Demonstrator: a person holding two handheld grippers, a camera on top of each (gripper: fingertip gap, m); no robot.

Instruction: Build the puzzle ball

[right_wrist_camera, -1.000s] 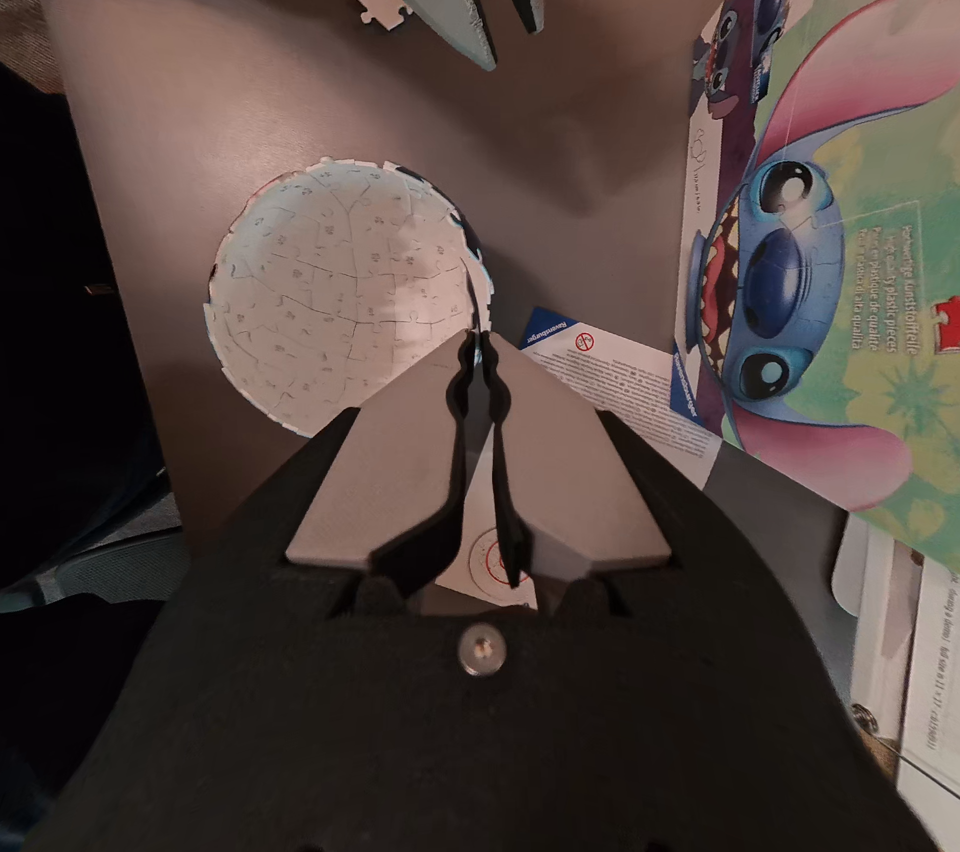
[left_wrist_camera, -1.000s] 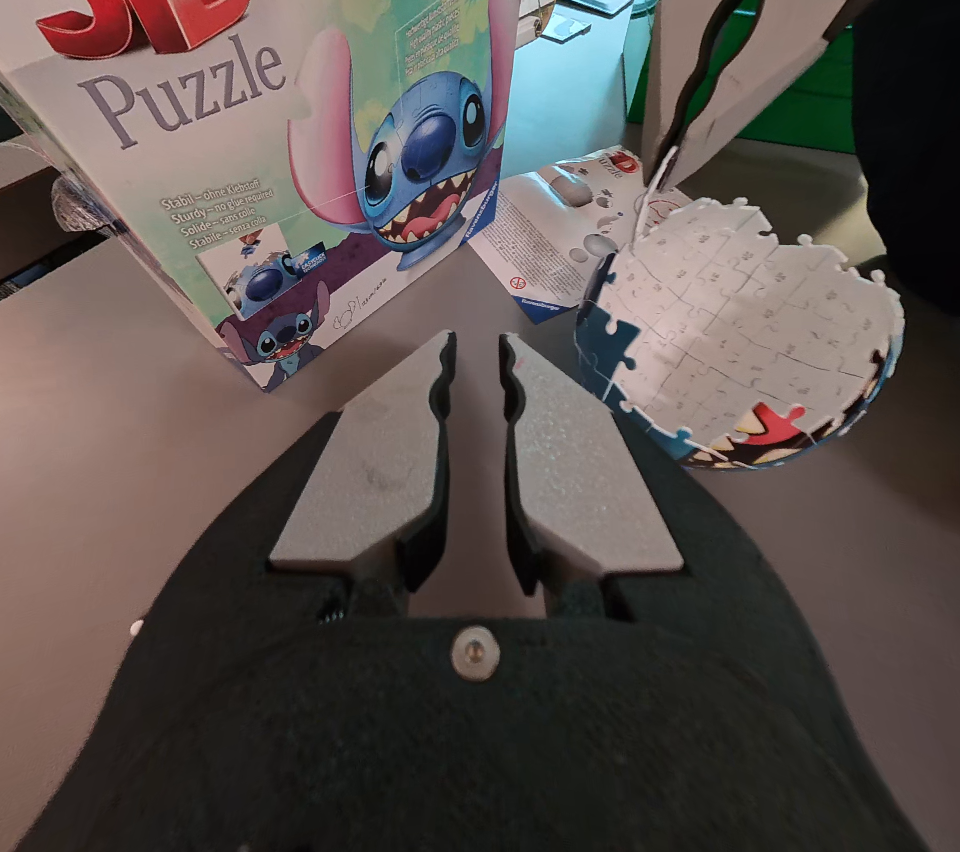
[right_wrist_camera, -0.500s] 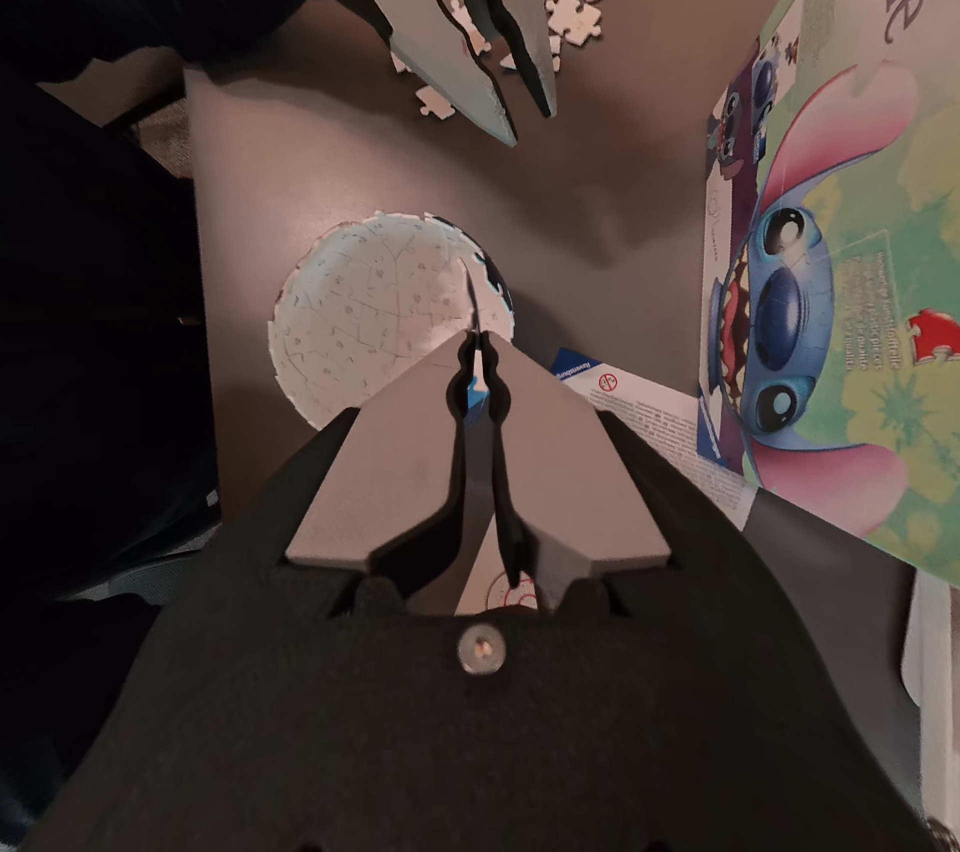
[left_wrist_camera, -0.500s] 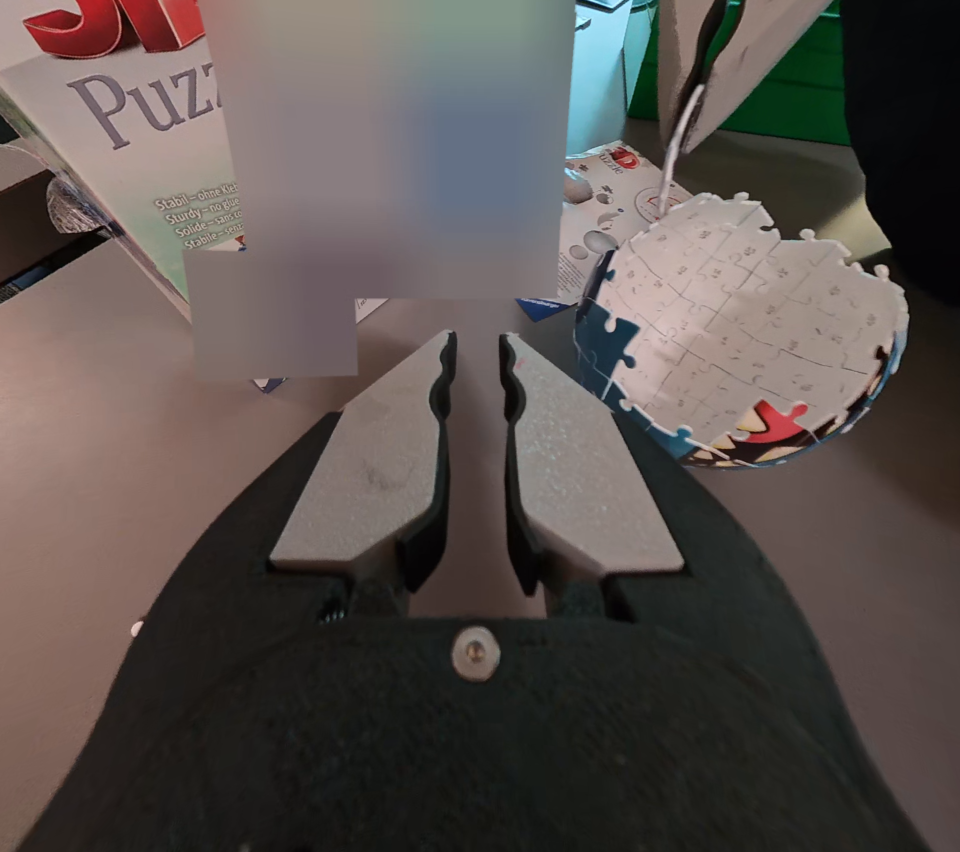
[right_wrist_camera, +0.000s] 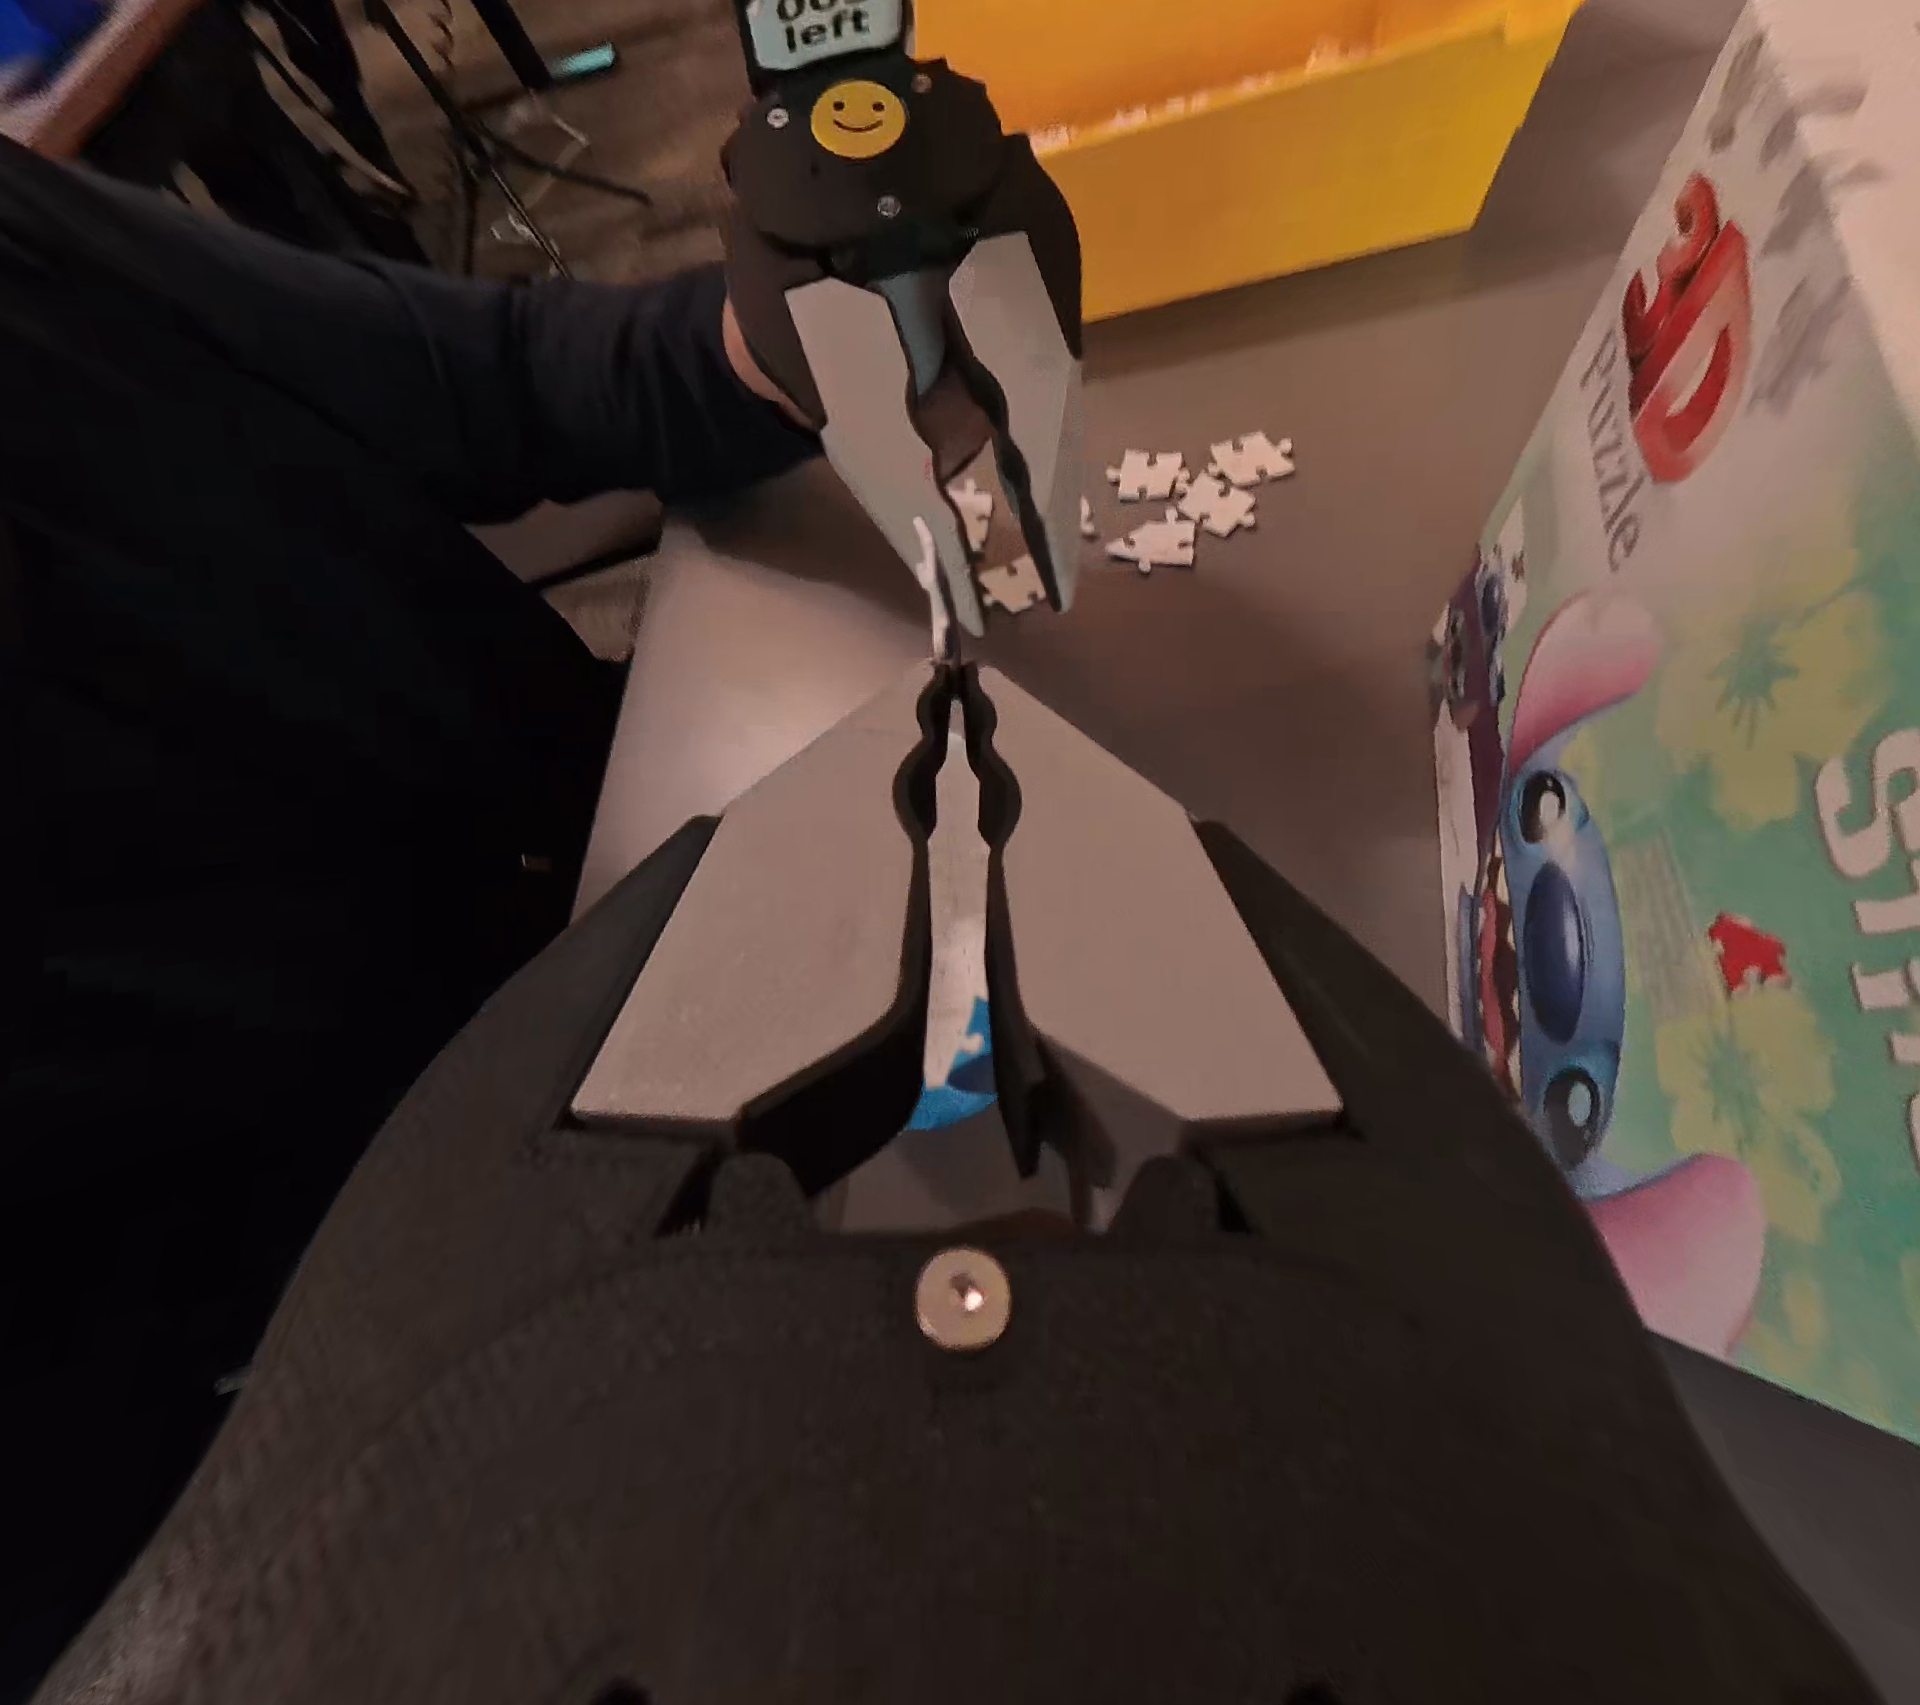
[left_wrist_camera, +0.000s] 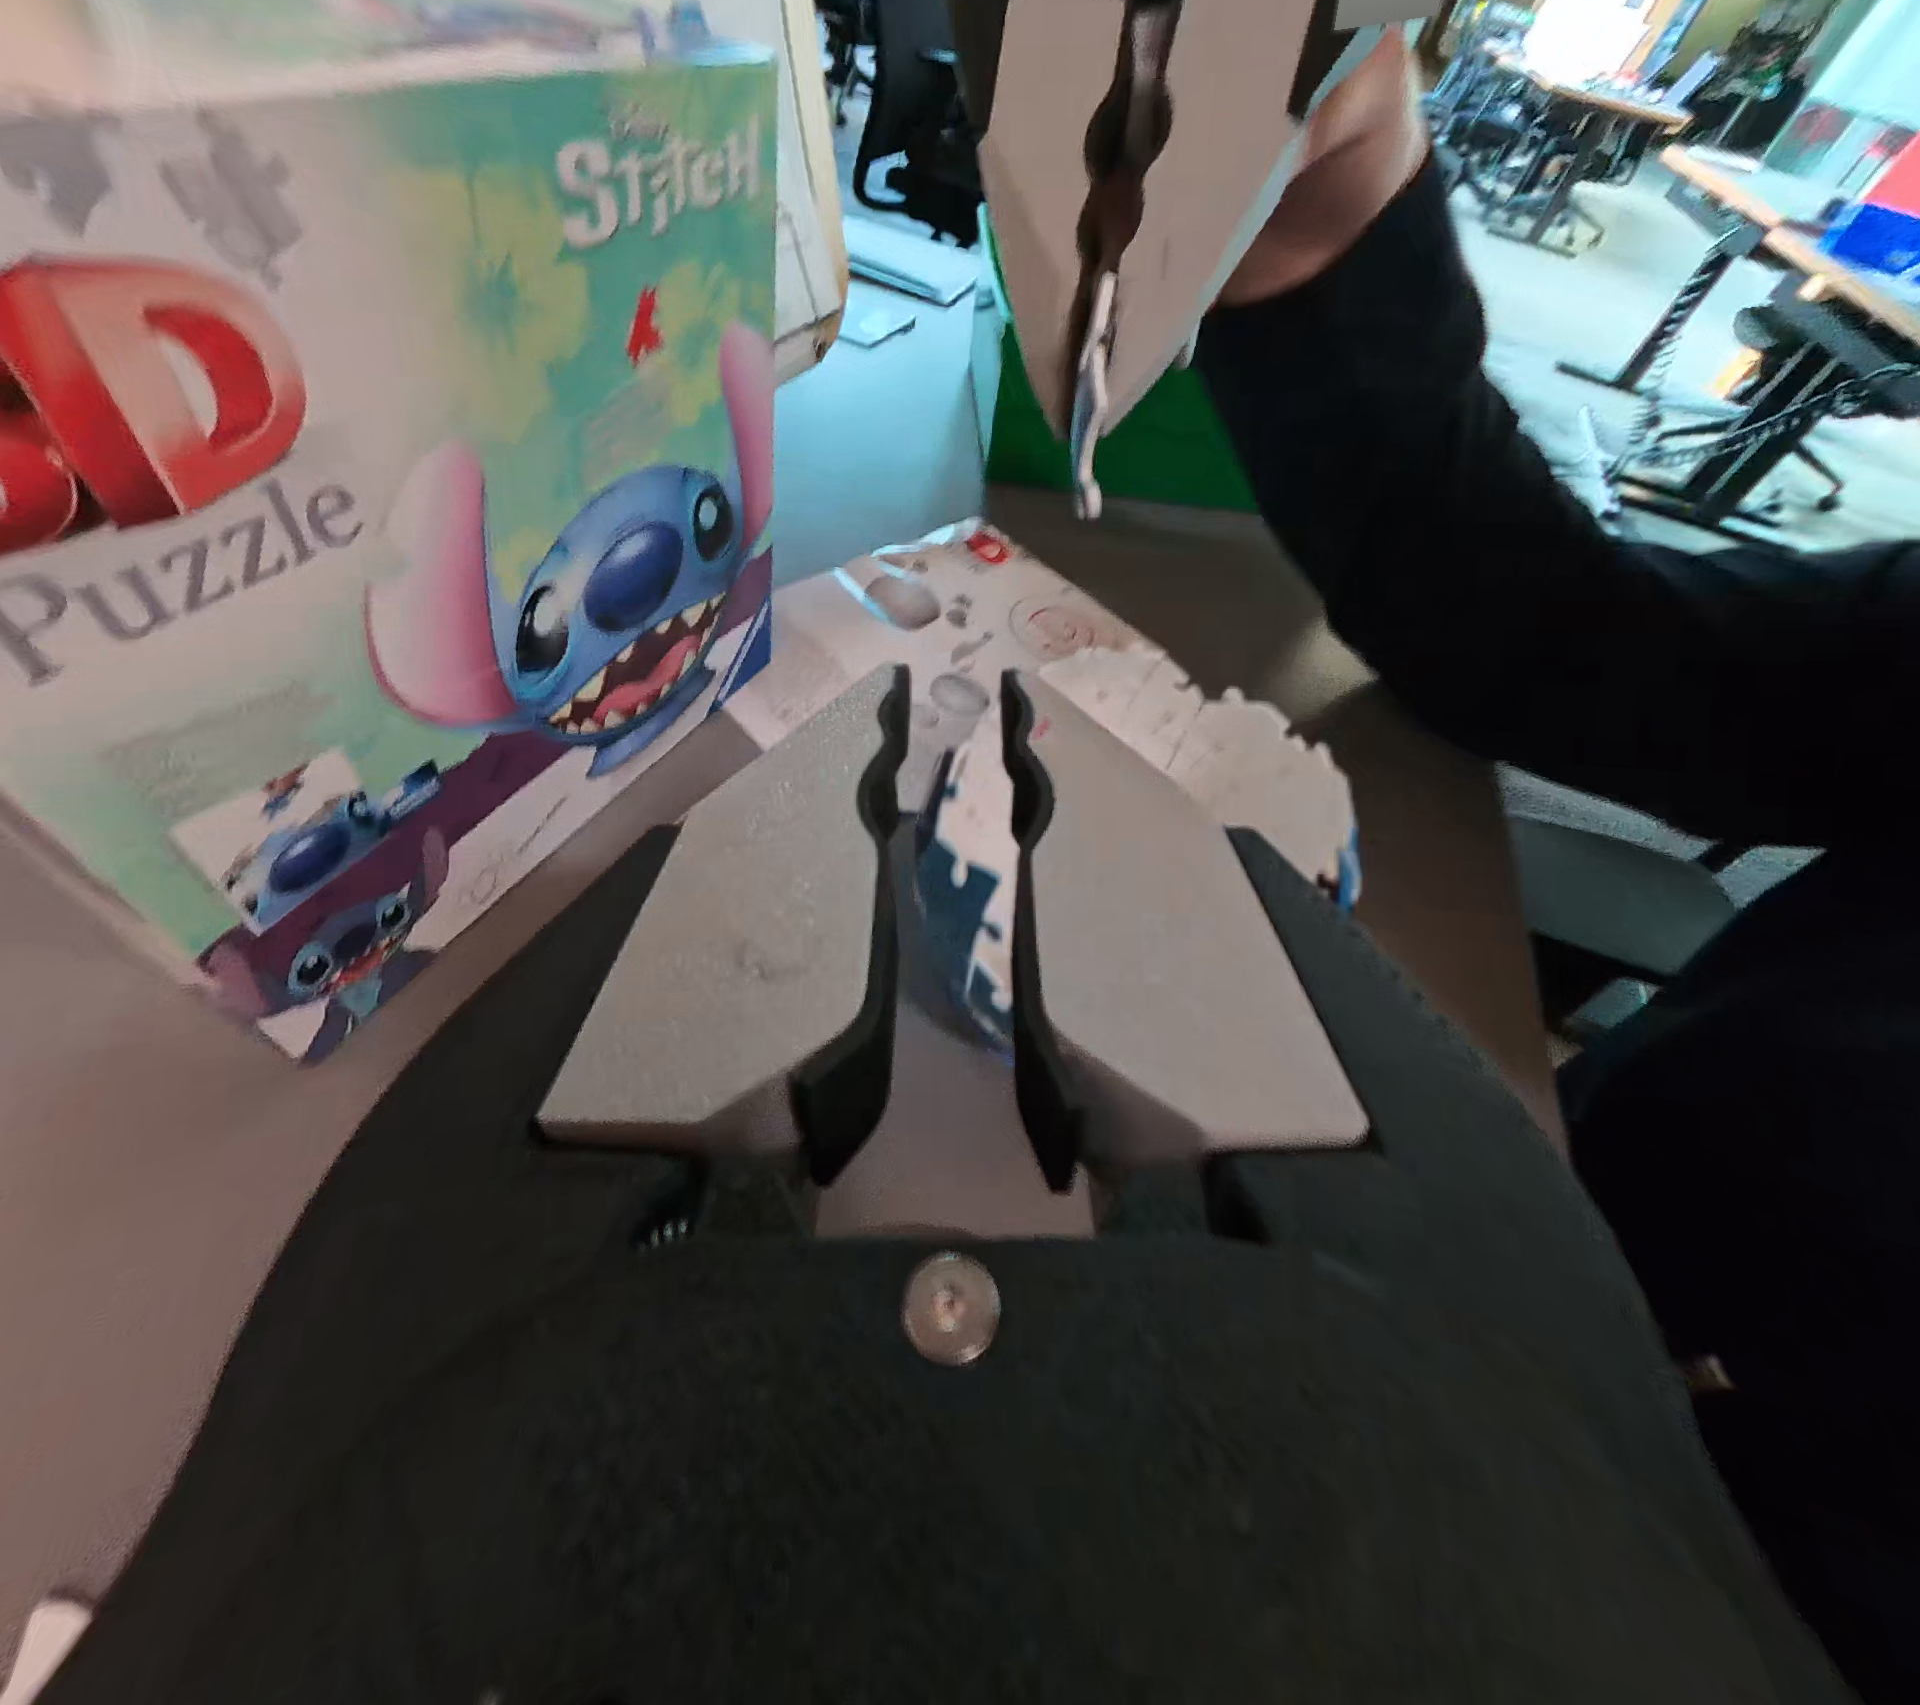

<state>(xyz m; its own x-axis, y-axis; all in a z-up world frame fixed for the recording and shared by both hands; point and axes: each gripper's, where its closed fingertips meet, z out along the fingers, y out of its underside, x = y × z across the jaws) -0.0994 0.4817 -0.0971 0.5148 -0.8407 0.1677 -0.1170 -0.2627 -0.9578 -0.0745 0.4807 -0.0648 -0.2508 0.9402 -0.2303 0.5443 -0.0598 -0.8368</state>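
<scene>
The puzzle ball [left_wrist_camera: 1195,751] is only partly built: it is an open bowl of joined pieces, white inside and blue outside, sitting on the desk [left_wrist_camera: 208,1188], and the top part is missing. So a good share looks done, and I think many pieces must go on before it is round. On the left of the left wrist view stands the puzzle box [left_wrist_camera: 416,564], tall and near the ball. The left tongs [left_wrist_camera: 954,710] have a narrow gap between their tips and nothing in it; the ball lies just beyond and a bit right of them, partly hidden behind them. Farther right and higher, the right tongs [left_wrist_camera: 1086,408] are closed on one puzzle piece [left_wrist_camera: 1093,398], held up in the air above the ball's far rim, not touching it. In the right wrist view, loose pieces [right_wrist_camera: 1195,497] lie in a small heap on the desk beyond the left tongs, and a yellow bin [right_wrist_camera: 1247,97] farther off seems to hold more. The held piece is not yet fitted.
</scene>
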